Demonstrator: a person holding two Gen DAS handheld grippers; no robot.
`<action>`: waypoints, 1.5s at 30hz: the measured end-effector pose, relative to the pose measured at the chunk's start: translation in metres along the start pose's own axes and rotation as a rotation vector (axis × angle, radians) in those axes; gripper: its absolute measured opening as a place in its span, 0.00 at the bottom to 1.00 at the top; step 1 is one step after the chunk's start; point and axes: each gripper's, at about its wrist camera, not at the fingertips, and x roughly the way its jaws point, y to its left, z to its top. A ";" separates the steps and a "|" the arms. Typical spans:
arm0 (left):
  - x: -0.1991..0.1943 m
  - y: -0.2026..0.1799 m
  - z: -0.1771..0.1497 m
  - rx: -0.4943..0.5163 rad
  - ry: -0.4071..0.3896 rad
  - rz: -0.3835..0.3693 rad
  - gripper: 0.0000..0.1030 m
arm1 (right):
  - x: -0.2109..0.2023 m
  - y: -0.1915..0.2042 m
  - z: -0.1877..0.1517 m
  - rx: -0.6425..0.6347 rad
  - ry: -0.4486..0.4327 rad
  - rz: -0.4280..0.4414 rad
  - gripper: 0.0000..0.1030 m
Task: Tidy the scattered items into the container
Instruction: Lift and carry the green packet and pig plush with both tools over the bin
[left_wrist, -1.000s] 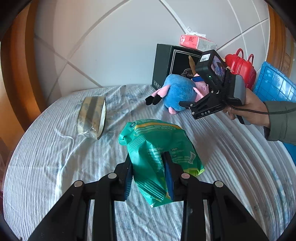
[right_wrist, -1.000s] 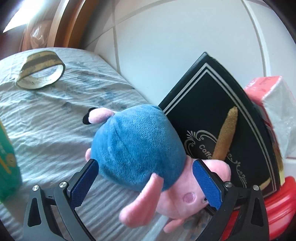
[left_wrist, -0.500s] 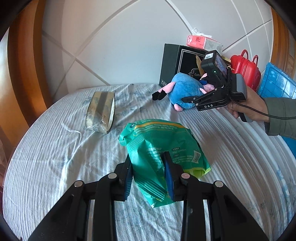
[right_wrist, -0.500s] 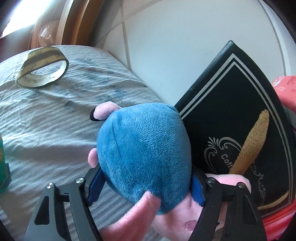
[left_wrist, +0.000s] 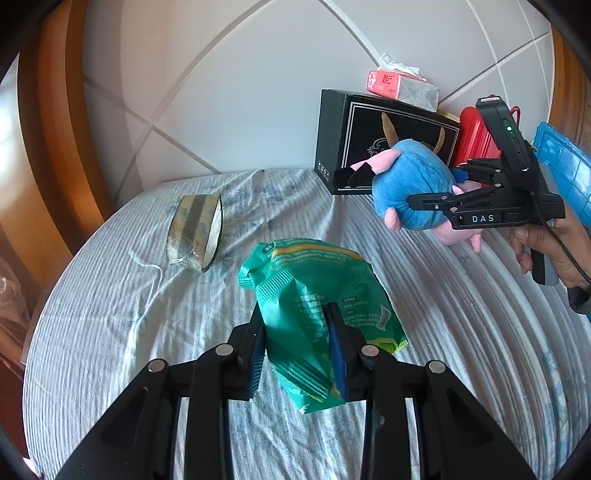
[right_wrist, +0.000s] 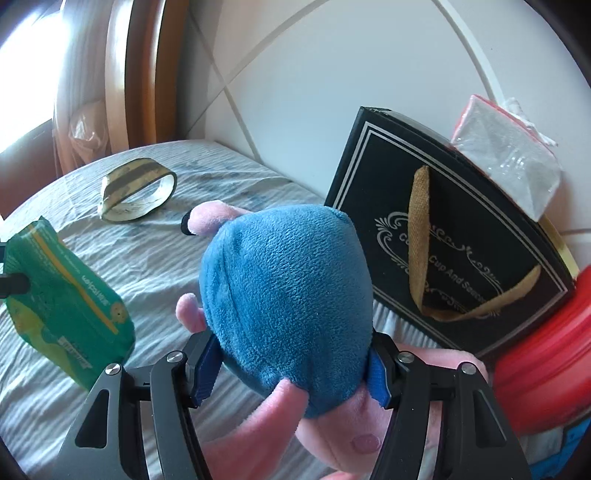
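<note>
Left tongs (left_wrist: 297, 341) clenching green packet (left_wrist: 317, 314) | right "DAS" tongs (right_wrist: 291, 360) gripping blue plush (right_wrist: 288, 288) | box (right_wrist: 450, 251) reading "Cup And Saucer"

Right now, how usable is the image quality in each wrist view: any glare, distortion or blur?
Left wrist view: strong fisheye bending, dark corners, sharp focus on the green packet; the tape roll is evenly lit. Right wrist view: blown-out daylight at upper left, and the blue plush toy fills the centre, hiding much behind it, while the black box lettering stays partly legible.
</note>
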 end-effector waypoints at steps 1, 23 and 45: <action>-0.003 -0.004 0.002 -0.002 0.007 0.003 0.29 | -0.008 -0.001 -0.003 0.020 0.008 0.007 0.63; -0.163 -0.104 0.076 0.000 -0.032 0.061 0.29 | -0.252 -0.022 -0.053 0.343 0.031 0.026 0.66; -0.309 -0.227 0.102 0.057 -0.104 0.108 0.29 | -0.475 -0.022 -0.103 0.433 -0.100 0.037 0.67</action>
